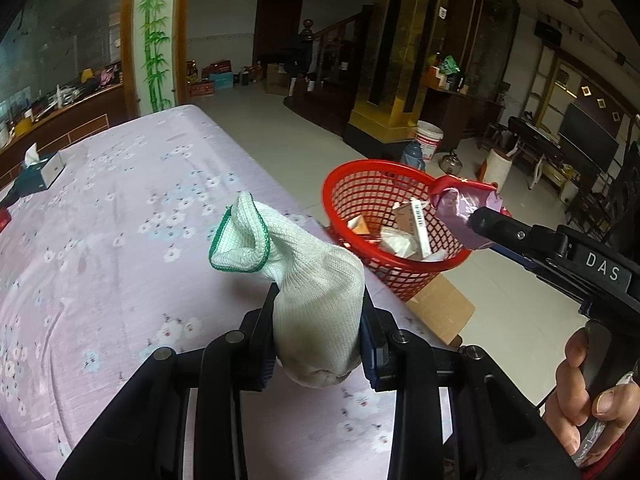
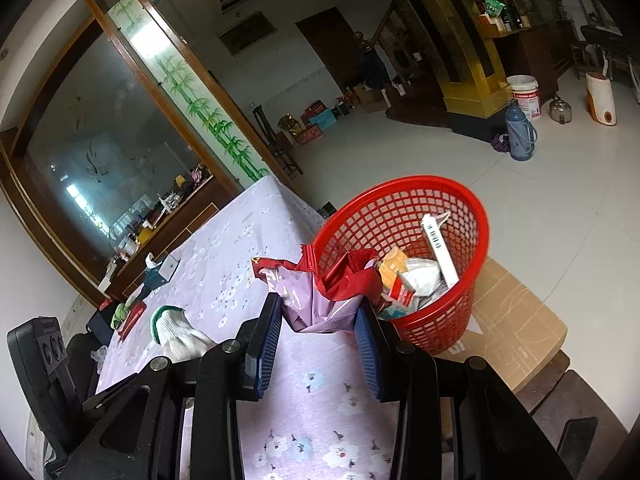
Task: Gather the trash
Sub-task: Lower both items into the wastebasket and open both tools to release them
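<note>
My left gripper (image 1: 318, 336) is shut on a white knitted glove (image 1: 308, 280) with a green cuff, held above the floral tablecloth (image 1: 120, 240). The glove (image 2: 180, 336) also shows at the lower left of the right wrist view. My right gripper (image 2: 320, 320) is shut on a crumpled red and purple wrapper (image 2: 320, 292), held at the near rim of the red mesh basket (image 2: 452, 320). In the left wrist view the same wrapper (image 1: 460, 208) hangs over the basket (image 1: 360, 192) rim. The basket holds a white box, paper and packets.
The basket stands on a cardboard box (image 2: 516, 328) beside the table's edge. A teal tissue box (image 1: 40, 172) sits at the table's far left. A hand (image 1: 588, 400) grips the right tool's handle. On the tiled floor beyond are a thermos (image 2: 520, 132), a bucket and a kettle.
</note>
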Demonstrator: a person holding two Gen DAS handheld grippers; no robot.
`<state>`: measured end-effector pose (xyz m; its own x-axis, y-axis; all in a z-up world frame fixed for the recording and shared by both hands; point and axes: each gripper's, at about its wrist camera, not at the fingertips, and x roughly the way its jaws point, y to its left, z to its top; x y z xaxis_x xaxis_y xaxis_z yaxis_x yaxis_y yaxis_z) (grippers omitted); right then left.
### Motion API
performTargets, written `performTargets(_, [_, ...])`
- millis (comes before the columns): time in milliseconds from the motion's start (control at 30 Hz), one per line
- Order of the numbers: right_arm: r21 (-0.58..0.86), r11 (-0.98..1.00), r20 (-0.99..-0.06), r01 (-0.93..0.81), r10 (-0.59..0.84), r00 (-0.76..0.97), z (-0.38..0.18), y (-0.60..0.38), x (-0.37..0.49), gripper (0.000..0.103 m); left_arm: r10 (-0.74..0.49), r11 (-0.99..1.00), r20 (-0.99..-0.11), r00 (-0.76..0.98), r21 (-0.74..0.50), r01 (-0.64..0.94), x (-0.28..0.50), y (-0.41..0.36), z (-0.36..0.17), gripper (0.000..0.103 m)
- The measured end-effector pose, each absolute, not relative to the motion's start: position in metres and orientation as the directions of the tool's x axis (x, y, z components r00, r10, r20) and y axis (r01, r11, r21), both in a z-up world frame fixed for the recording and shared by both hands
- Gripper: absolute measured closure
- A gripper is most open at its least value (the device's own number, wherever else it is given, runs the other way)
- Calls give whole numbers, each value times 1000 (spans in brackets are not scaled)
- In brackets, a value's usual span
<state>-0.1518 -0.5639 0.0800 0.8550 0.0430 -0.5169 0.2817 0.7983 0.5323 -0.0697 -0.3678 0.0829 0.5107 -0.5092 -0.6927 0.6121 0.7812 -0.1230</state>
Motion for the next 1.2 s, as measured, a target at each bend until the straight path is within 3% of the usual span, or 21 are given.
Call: performTargets(1200, [532, 760, -542, 372, -32, 840, 90, -635, -147, 62, -590, 686, -690, 420, -153, 712, -41, -454, 96, 70])
